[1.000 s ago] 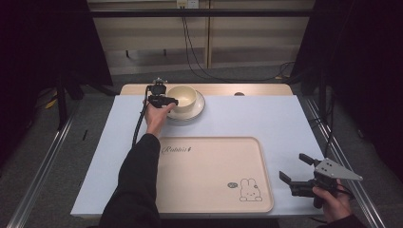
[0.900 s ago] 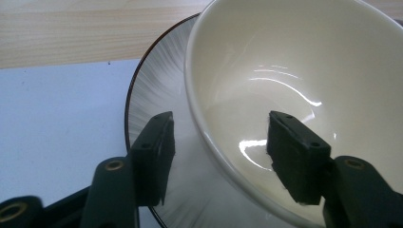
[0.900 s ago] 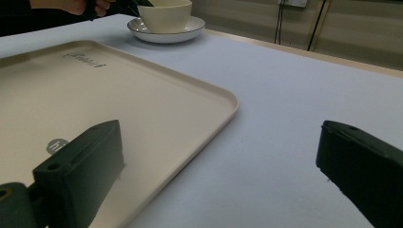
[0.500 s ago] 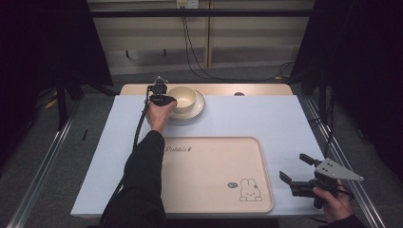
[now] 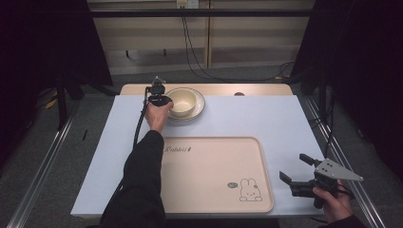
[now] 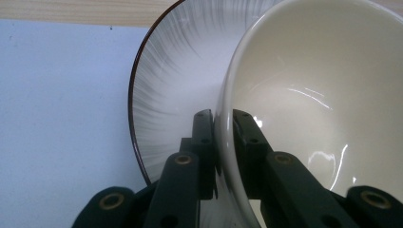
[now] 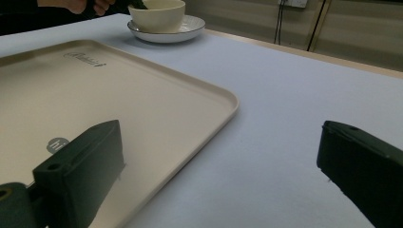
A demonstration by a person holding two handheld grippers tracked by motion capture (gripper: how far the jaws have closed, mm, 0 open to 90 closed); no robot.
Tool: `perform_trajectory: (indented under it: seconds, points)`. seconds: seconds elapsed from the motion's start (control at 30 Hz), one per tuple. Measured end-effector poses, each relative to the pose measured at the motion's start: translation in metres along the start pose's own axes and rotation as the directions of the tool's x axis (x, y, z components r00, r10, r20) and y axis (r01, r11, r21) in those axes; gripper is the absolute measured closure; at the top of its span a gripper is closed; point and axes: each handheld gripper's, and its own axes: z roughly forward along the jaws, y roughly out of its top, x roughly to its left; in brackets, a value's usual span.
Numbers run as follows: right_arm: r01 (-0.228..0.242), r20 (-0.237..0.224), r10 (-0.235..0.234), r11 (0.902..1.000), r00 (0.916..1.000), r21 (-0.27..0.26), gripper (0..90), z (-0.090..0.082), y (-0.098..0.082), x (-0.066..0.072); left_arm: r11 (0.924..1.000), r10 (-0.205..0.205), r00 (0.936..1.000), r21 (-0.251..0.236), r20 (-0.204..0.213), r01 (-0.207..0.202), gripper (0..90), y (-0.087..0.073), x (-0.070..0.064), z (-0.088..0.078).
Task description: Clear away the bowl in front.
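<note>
Cream and glossy, the empty round bowl (image 5: 182,101) sits on a ribbed, dark-rimmed plate (image 5: 198,105) at the frame's upper centre, its wall pinched by the left gripper (image 6: 222,124), while the right gripper (image 5: 298,174) gapes at lower right beside the bare beige tray (image 5: 214,171).

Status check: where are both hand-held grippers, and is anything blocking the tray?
Left hand-held gripper shut on bowl rim, bowl on plate. Right hand-held gripper open, off tray's right edge. Tray bare, nothing in the way.
</note>
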Motion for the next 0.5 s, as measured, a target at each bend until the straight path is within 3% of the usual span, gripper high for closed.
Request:
perform_trajectory:
  seconds: [0.5]
  points:
    - [-0.003,0.001,0.003,1.0,1.0,-0.001,1.2,-0.0012,-0.0001,0.0,0.999,-0.045,0.9989,0.003,0.016,0.045,83.6,0.0007,0.0018,-0.0022]
